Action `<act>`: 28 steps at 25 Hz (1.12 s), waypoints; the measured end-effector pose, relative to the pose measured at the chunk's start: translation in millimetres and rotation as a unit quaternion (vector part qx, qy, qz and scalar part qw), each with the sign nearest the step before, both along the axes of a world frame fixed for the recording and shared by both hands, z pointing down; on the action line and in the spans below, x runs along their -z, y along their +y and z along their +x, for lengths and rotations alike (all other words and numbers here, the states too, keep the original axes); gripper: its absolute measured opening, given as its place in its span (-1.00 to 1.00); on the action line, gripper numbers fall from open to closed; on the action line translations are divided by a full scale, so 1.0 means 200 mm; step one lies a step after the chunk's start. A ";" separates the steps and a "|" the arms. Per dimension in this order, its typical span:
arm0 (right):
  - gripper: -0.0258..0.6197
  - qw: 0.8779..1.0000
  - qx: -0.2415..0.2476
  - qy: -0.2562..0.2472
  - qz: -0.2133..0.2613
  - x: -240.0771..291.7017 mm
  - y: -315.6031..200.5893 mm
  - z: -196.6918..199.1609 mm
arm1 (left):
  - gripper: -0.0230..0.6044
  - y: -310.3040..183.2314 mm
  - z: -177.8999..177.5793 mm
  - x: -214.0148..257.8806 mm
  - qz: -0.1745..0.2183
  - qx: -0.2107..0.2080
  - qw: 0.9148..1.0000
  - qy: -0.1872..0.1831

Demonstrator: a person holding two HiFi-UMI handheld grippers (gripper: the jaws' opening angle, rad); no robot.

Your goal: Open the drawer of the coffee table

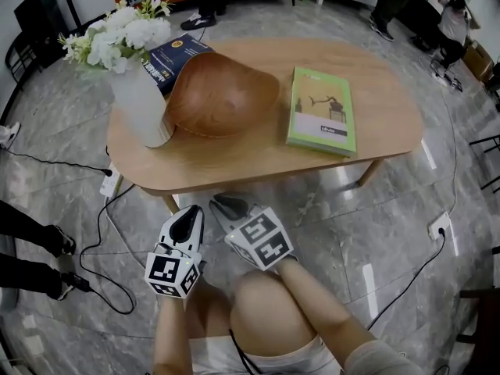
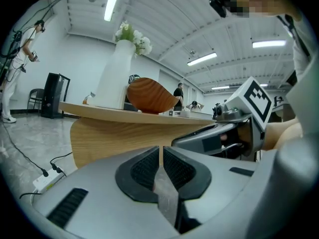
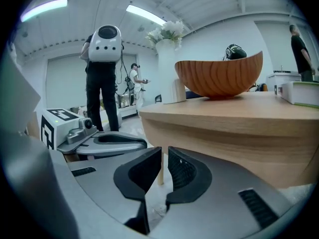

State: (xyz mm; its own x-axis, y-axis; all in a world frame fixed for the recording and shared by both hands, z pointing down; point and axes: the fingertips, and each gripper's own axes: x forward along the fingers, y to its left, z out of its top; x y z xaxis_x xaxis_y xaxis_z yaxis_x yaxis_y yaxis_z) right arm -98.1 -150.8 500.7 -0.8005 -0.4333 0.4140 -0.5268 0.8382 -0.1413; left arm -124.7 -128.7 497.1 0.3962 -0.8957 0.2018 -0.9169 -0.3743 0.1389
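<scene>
**Fingers** (image 2: 144,169) of the left gripper (image 2: 161,156) are shown pressed together and empty. Those of the right gripper (image 3: 164,158) are closed to a slit, likewise empty. At 12 o'clock from both, the oval wooden desk (image 1: 258,170) is seen, bearing a vase (image 1: 142,108), bowl (image 1: 219,92) and green book (image 1: 322,109); its drawer cannot be made out. Grey marble floor (image 1: 351,233) surrounds it. Both grippers are held side by side above the person's knee (image 1: 266,311), aimed slightly downward at the desk's near edge.

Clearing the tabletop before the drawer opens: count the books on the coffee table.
2. A green book lies flat right of the wooden bowl; a blue book lies behind the bowl beside the vase, partly covered. Others may be hidden.
</scene>
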 end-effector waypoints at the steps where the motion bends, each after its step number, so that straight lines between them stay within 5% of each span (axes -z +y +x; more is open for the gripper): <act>1: -0.85 1.000 0.000 -0.001 -0.006 -0.01 0.01 0.00 | -0.89 0.00 -0.01 -0.01 0.000 0.003 1.000 -0.003; 3: -0.85 1.000 0.000 0.000 -0.013 -0.04 0.02 0.01 | -0.88 -0.01 -0.04 -0.02 -0.001 0.007 1.000 -0.005; 5: -0.85 1.000 -0.002 0.002 -0.015 -0.06 0.03 0.02 | -0.54 -0.01 -0.05 -0.03 -0.004 0.006 1.000 -0.005; 13: -0.85 0.999 -0.023 0.014 -0.029 -0.12 0.00 0.03 | -0.37 -0.05 -0.24 -0.08 -0.015 0.036 0.999 -0.034; 22: -0.85 0.999 -0.028 0.023 -0.036 -0.15 -0.02 0.03 | -0.21 -0.12 -0.61 -0.06 -0.003 0.131 0.989 -0.071; 28: -0.85 0.999 -0.027 0.025 -0.040 -0.16 -0.01 0.04 | -0.16 -0.18 -0.63 -0.06 -0.004 0.077 0.995 -0.070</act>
